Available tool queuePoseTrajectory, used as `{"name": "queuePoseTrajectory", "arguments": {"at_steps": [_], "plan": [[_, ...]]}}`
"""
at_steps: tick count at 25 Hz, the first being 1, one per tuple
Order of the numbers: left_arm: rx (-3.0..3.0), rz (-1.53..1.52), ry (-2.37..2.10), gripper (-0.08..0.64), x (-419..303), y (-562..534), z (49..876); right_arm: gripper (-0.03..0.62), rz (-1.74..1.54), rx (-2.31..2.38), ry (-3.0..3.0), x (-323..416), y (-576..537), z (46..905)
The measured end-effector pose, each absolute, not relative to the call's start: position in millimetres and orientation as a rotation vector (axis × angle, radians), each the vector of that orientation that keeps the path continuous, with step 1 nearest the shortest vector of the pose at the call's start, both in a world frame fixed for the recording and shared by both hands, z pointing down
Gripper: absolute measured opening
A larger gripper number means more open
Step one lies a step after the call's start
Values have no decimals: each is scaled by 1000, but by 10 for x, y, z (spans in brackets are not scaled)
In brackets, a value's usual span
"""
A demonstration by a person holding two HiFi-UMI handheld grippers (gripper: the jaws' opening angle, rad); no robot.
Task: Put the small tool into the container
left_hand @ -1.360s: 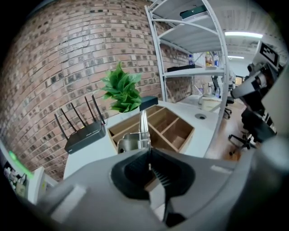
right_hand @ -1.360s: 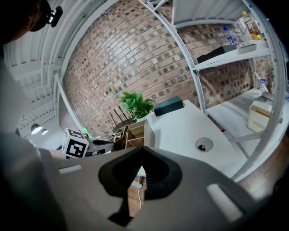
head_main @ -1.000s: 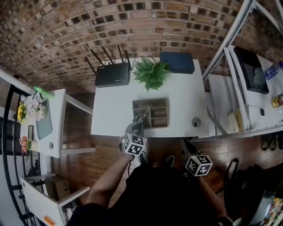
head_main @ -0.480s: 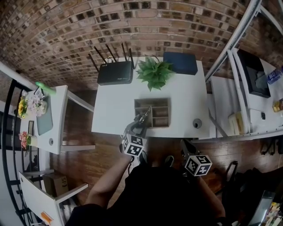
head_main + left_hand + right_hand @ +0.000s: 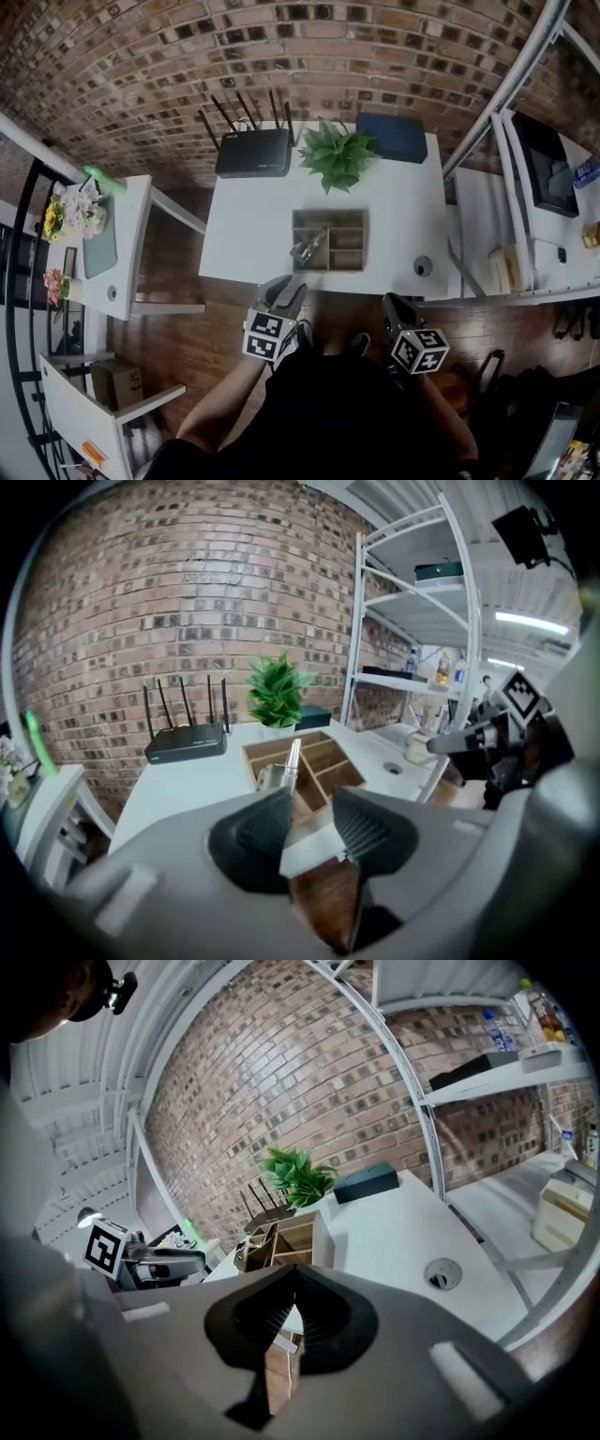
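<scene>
Brick-walled (image 5: 281, 75) room with a wood floor (image 5: 187, 347) and a white counter (image 5: 248, 234), seen from the person's head.

Nearest, off the counter's front edge and over the floor, are the two claws. The right claw (image 5: 394, 305) is clenched on nothing, its jaws meeting. The left claw (image 5: 289, 284) is released. Its own view shows bare pads with only counter edge and floor between them, and the jaws are now closing on that empty gap.

A second ago the left claw reached over the counter to the container (image 5: 362, 240), clamped on the tool. Half a second ago it was still there with its jaws spread. Now it has drawn back clear of the counter, and the tool has stayed behind.

The tool (image 5: 309, 246), a slim metal piece, leans in the container's left compartment, its upper end on the divider. It touches neither claw.

At the back of the counter are a router (image 5: 253, 153), a plant (image 5: 339, 155) and a dark box (image 5: 398, 138), all well apart from the container.

Judgement: the placement appears done, and the task looks complete or nearly so. The lean could let the tool slide, though it looks settled.
</scene>
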State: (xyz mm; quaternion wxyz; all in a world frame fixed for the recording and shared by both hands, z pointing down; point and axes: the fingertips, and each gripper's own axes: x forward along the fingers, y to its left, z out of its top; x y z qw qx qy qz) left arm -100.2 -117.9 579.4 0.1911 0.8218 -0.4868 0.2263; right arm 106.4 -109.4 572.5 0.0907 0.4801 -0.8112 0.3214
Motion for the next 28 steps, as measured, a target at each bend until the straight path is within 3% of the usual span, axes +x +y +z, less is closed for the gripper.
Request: {"name": "queuePoseTrajectory", "arguments": {"at_steps": [13, 28], "plan": [[2288, 280, -1272, 8, -658, -883, 5256, 11, 645, 1425, -2576, 953, -1256, 5065], [2341, 296, -1239, 3, -569, -906, 5229, 11, 455, 1264, -2770, 592, -1020, 4667]]}}
